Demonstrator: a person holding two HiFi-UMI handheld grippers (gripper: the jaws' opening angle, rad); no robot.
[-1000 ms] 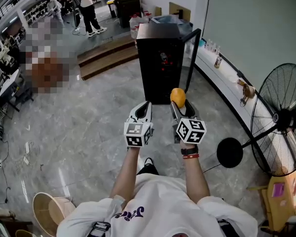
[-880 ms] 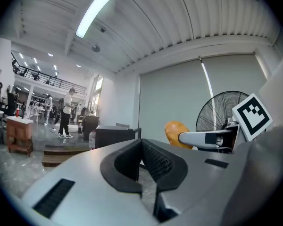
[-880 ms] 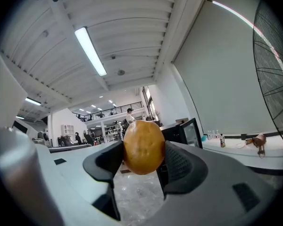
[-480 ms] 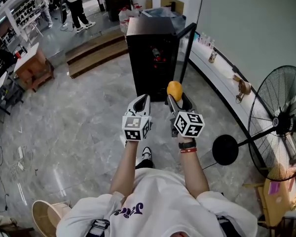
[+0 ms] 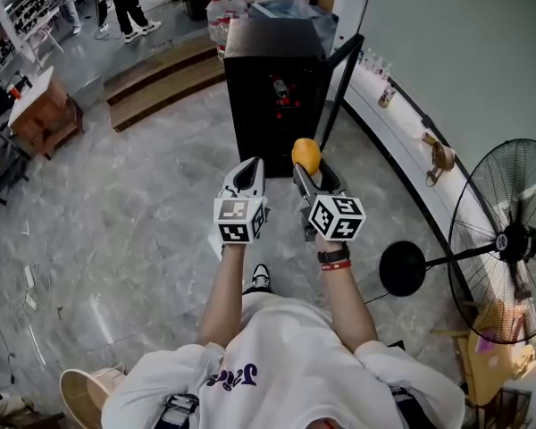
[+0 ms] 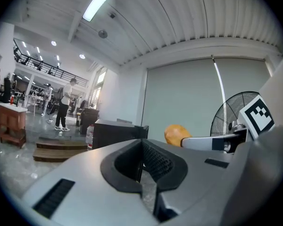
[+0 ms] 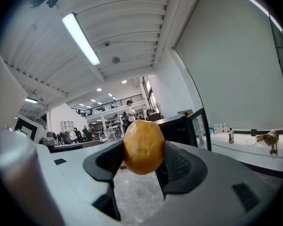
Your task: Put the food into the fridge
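**Food (image 5: 305,155): round orange piece, clamped, short of the fridge**

Food is one round orange-yellow piece w/ smooth skin; can't tell what kind. It sits btwn the fingers (image 7: 181,164) of the right gripper (image 5: 314,175). The pads press it on both sides, and the fingers are spread wide to fit it. It sticks up above the finger tips. In the head view it's in front of the fridge (image 5: 272,96), lined up w/ the open front. It's not inside: a clear stretch of floor (image 5: 134,222) lies btwn them.

Fridge: black, small upright unit on the floor, door (image 5: 343,83) swung open to its right side. Some red bits show inside, too small to tell.

Left gripper (image 5: 251,168): just beside the right one, on the side away from the fridge door, about as far back from the fridge. Its fingers (image 6: 155,161) are closed together, nothing btwn them. Both grippers point approx level toward the fridge.

Other stuff:
- Wooden steps (image 5: 161,83) are left of the fridge.
- A white ledge (image 5: 402,128) w/ small bottles runs along the wall right of the fridge.
- A standing fan (image 5: 509,239) is further right of the fridge, nearer the person.
- A few people stand beyond the fridge in the bkgd.
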